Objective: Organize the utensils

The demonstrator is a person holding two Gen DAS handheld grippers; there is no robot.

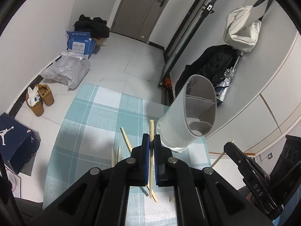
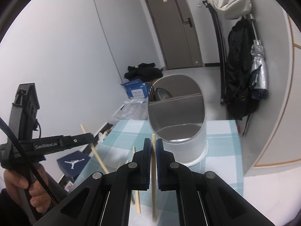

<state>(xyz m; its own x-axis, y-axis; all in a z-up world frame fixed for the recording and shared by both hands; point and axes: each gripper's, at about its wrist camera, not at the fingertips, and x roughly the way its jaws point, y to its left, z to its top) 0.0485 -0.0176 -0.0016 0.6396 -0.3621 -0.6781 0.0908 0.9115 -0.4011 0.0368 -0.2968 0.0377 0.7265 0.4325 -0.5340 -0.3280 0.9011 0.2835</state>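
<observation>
Up close, both black grippers pinch slim pale wooden chopsticks between blue-padded jaws: the left gripper (image 1: 151, 141) clamps one chopstick (image 1: 151, 130) above the teal-and-white checked tablecloth (image 1: 97, 116), and the right gripper (image 2: 153, 145) grips another chopstick (image 2: 153, 179). Just ahead stands the utensil holder (image 2: 176, 113), a smooth oval white plastic tub split by a partition, with dark cutlery (image 2: 160, 94) in its rear compartment. More bare chopsticks (image 1: 125, 139) lie scattered on the woven cloth near the holder's base.
</observation>
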